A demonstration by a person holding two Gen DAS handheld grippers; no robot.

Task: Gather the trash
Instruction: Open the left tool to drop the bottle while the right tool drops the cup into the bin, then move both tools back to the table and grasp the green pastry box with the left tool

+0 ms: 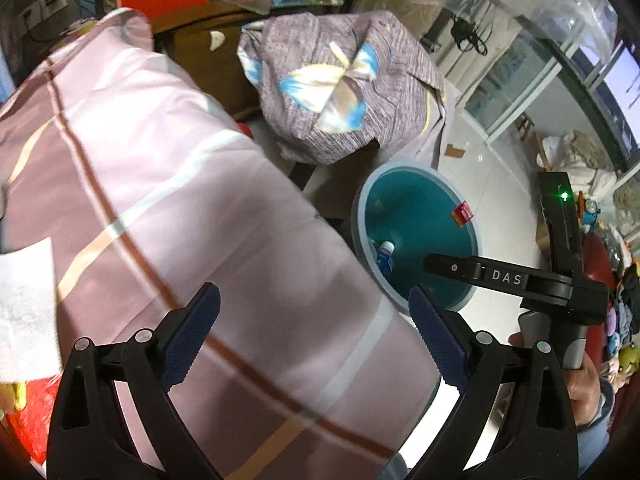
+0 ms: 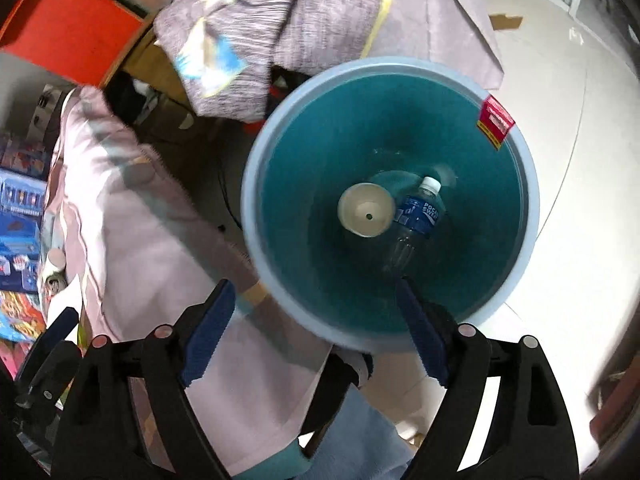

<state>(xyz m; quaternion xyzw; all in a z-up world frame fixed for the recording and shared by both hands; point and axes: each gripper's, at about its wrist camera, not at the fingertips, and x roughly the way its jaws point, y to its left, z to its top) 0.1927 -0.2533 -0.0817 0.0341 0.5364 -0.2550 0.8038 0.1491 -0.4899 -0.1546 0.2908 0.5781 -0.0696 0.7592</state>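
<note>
A teal bin with a grey-blue rim [image 2: 384,65] stands on the white floor beside the bed. Inside it lie a clear bottle with a blue label [image 2: 420,212] and a white paper cup [image 2: 366,210], its mouth facing up. My right gripper [image 2: 313,284] hangs above the bin's near rim, open, with nothing between its blue pads. In the left wrist view my left gripper [image 1: 314,296] is open over the pink striped bedding [image 1: 192,200], holding nothing. A white tissue [image 1: 24,308] lies on the bedding at the far left. The bin [image 1: 416,166] and bottle [image 1: 385,256] show to the right.
One finger [image 1: 452,268] of the right gripper reaches over the bin, held by a person's hand [image 1: 584,392]. A grey patterned bundle [image 1: 344,84] sits behind the bin. Red packaging [image 1: 36,412] lies at lower left. A red label [image 2: 496,120] hangs on the bin rim. White tiled floor [image 2: 580,184] spreads right.
</note>
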